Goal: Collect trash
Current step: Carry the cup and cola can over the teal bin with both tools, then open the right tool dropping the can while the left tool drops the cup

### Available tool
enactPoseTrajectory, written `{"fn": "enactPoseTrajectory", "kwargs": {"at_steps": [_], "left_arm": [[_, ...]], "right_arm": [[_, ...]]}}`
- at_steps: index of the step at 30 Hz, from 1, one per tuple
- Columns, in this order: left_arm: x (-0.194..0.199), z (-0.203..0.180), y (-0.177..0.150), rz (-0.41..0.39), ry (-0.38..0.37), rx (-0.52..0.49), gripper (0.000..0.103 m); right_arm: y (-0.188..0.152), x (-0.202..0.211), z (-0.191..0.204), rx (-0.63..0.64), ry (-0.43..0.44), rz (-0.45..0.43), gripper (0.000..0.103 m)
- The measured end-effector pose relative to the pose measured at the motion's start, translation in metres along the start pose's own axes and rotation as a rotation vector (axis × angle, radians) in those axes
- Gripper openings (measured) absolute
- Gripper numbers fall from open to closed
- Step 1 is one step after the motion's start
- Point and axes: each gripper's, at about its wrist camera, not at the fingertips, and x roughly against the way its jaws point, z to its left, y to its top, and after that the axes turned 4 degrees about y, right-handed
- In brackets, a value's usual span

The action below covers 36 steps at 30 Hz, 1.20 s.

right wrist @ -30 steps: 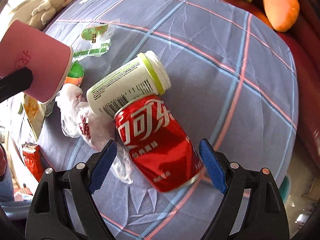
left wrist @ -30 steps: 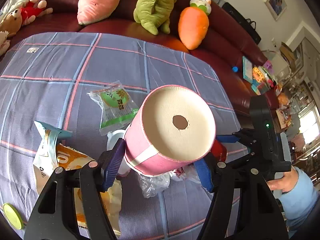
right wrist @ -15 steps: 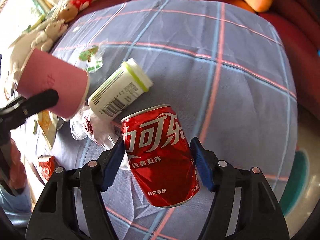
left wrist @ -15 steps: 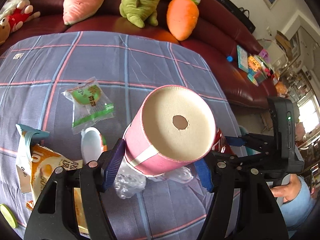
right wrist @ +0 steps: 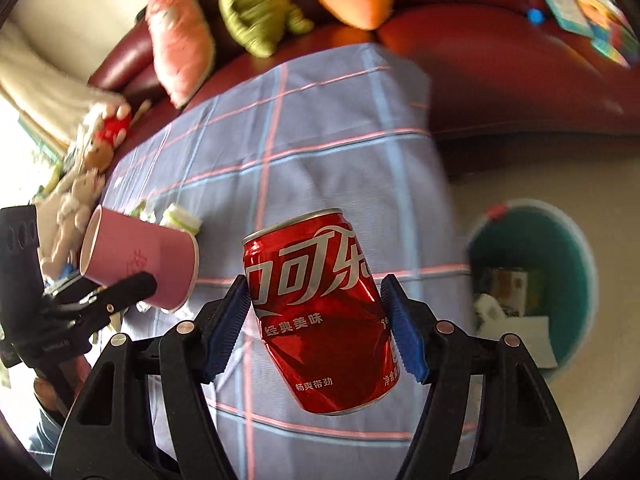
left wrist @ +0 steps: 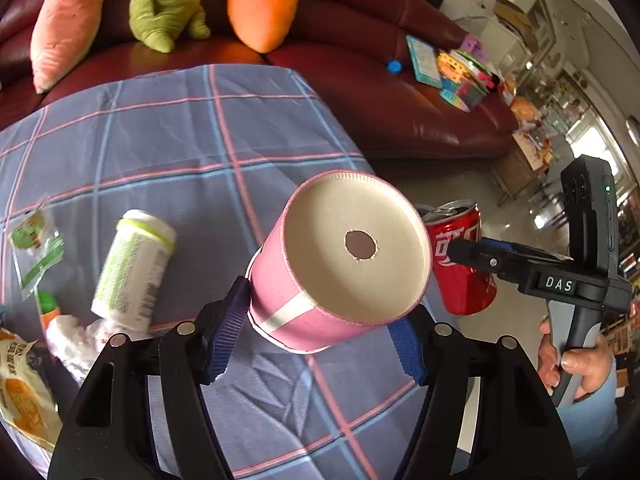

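Because its thin wall is already dented, the red can, pinched mid-body by the right gripper, looks light, slick and easily crushed. The left gripper clamps a soft pink paper cup. Beyond the right gripper's right finger sits the teal bin.

Blk tongs, blue ribbed pads, silver screws

The right gripper now has its jaws clamped on the red can, lifted off the table and carried past its right edge, near the teal bin.
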Motion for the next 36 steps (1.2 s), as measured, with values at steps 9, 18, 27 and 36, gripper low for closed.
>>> {"fn": "enactPoseTrajectory", "kwargs": {"at_steps": [9,18,27,36], "left_arm": [[-0.057,-0.098,0.021,0.072,-0.052,-0.15,0.067],[-0.104,-0.135,0.033,0.128,-0.048,-0.179,0.067],[-0.132,-0.153,0.038,0.165,-0.047,-0.197,0.067],[-0.148,-0.175,0.038,0.188,-0.069,-0.225,0.067]], "right_arm": [[-0.019,0.061,-0.123,-0.203,-0.096,-0.115,0.064],[-0.017,0.032,-0.17,-0.256,-0.107,-0.077,0.065],[-0.004,0.01,-0.18,-0.252,-0.105,-0.059,0.073],[-0.019,0.025,-0.198,-0.268,-0.184,-0.042,0.075]]}}
